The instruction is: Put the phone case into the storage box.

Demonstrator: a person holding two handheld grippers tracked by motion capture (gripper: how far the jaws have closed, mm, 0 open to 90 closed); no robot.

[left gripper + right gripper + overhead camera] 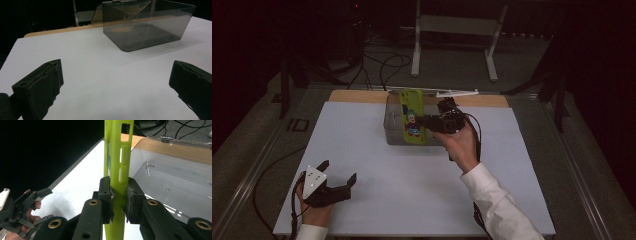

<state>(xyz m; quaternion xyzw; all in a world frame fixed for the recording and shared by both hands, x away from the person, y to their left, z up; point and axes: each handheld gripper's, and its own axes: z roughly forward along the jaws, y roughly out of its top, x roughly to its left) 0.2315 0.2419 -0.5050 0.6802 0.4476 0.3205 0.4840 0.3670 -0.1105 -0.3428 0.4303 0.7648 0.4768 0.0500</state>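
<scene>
The right gripper is clamped on a lime-green phone case, pinching its thin side wall so the case stands upright over the near-left part of a smoky clear box whose lid is open at the back. The hold takes only a narrow strip of the case's edge — the main worry. Judging from that, the soft case could flex or swivel between the pads, and a tilt would let its lower corner catch on the box's near wall instead of dropping inside. A snag might also nudge the light box across the white mat. The left gripper rests well short of the box, jaws spread wide and empty — too far away to steady anything.
</scene>
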